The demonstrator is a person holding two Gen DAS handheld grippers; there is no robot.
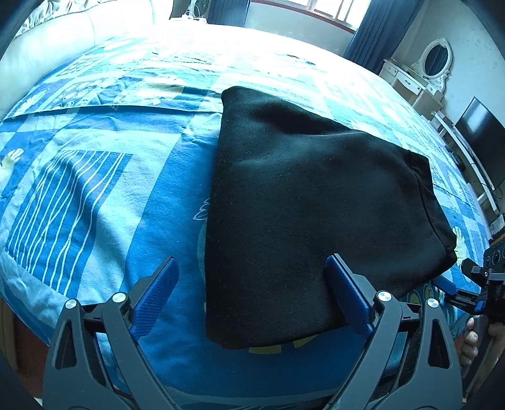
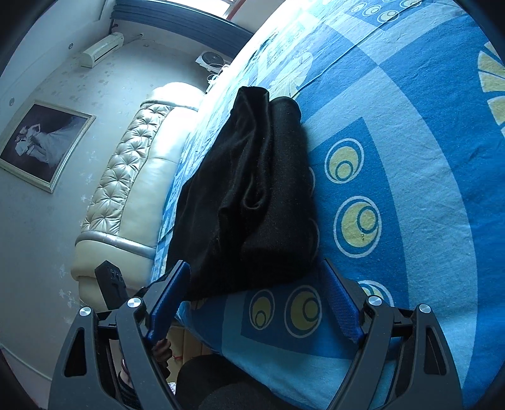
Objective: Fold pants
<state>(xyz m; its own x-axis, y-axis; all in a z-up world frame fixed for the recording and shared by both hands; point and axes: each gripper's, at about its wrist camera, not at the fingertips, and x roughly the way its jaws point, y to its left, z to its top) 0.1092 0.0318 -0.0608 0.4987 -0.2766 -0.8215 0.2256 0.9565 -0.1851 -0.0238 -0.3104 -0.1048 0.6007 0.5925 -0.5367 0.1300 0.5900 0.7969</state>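
The black soft folded pants (image 1: 300, 202) are laid on the blue patterned bed sheet (image 1: 94, 195), both the left gripper (image 1: 251, 296) and right gripper (image 2: 254, 302) are held open and empty, and the loose top layer could be dragged apart by a careless finger.

Daylight pours in from the window (image 1: 341, 12) beyond the bed's far edge, bleaching the bedspread (image 1: 94, 176) to white glare there. The black pants (image 1: 300, 195) swallow light, folds barely readable. Both fisheye views bend hard at their dark corners; focus stays sharp.
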